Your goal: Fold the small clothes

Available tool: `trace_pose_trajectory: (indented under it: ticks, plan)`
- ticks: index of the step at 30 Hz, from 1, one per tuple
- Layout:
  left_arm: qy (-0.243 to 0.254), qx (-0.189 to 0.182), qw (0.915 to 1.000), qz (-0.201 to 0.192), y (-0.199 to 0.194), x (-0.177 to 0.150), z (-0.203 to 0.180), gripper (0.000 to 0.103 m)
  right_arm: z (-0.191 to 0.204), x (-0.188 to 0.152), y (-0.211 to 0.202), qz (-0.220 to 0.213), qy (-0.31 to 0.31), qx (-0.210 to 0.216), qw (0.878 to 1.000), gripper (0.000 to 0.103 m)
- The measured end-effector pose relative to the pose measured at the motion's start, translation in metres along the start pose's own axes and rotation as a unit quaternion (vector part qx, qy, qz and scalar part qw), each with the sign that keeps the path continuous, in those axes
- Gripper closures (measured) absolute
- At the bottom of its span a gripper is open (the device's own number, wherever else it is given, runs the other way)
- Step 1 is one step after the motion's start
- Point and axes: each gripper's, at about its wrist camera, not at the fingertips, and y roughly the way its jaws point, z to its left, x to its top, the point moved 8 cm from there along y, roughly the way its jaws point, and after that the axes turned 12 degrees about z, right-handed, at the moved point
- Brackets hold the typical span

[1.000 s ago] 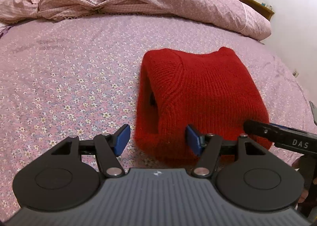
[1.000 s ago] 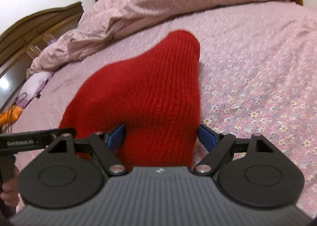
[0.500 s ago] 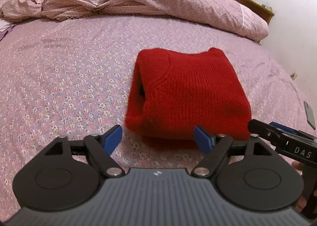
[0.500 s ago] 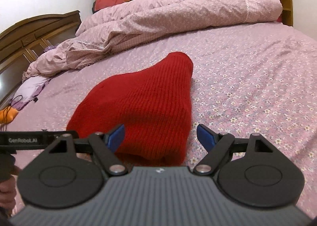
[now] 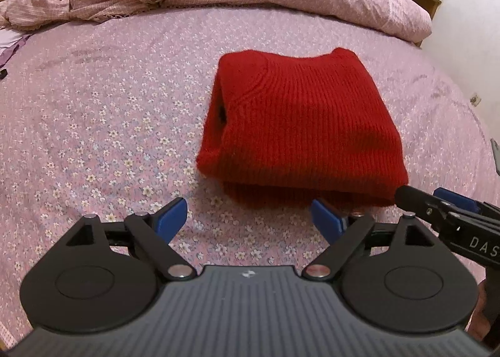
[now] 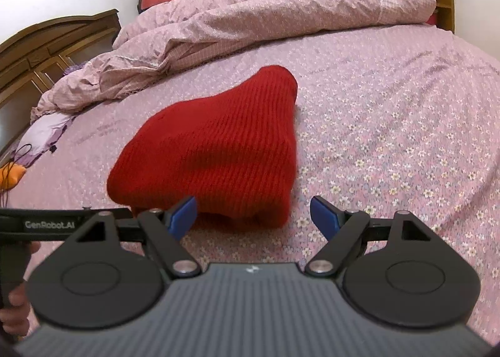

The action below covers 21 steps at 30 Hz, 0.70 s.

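With the red knit sweater [image 5: 300,128] lying folded on the bed [image 5: 103,113], centre-right of the left wrist view and centre-left of the right, I judge the step to be letting go cleanly. My left gripper [image 5: 248,219] is opening, nothing between its blue pads [image 5: 170,216]; my right gripper [image 6: 254,216] stands released at the near hem. I'd draw both straight back, low and slow, so no pad snags the knit or drags the fold open.
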Motion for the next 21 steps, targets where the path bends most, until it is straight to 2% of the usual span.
trace_pose_trajectory:
  ticks: [21]
  plan:
    - [-0.003, 0.013, 0.9993, 0.034, 0.021, -0.007, 0.003, 0.013, 0.002, -0.006, 0.011, 0.022, 0.000, -0.002, 1.000, 0.022]
